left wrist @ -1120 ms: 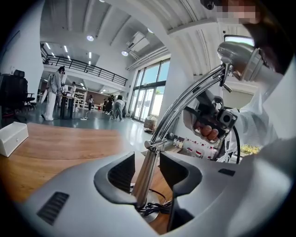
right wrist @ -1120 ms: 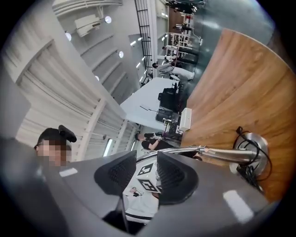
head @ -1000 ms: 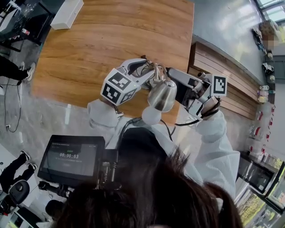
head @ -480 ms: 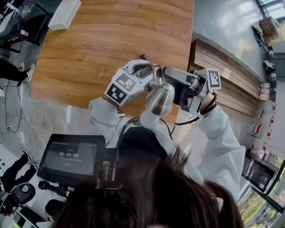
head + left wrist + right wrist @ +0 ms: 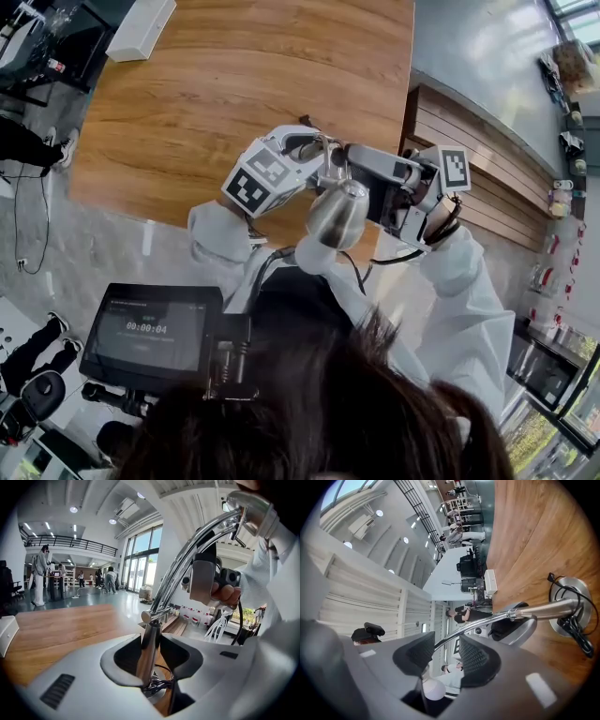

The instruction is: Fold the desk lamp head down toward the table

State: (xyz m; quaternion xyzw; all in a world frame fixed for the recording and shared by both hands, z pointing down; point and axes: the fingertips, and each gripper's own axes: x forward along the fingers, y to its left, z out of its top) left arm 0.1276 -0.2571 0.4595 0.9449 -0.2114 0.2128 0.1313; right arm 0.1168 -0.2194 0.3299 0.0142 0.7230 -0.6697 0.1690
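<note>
A chrome desk lamp stands near the front edge of the wooden table (image 5: 216, 84). Its shade (image 5: 337, 214) with a white bulb (image 5: 317, 255) hangs toward me. My left gripper (image 5: 314, 150) has the upright chrome post (image 5: 149, 648) between its jaws. They are closing, and a dark gap still shows beside the post. My right gripper (image 5: 364, 161) reaches in from the right; its jaws are opening, with the thin curved lamp arm (image 5: 478, 623) running between the fingertips, untouched. The round lamp base (image 5: 572, 613) with its black cable rests on the wood.
A white box (image 5: 141, 28) lies at the table's far left corner. A wooden slatted bench (image 5: 487, 159) runs along the right. A black screen (image 5: 155, 333) hangs in front of me below the table edge. People stand in the hall behind.
The right gripper has rolled a little and its jaws have spread wider off the lamp arm. The left gripper's jaws have narrowed round the post. The lamp has barely shifted.
</note>
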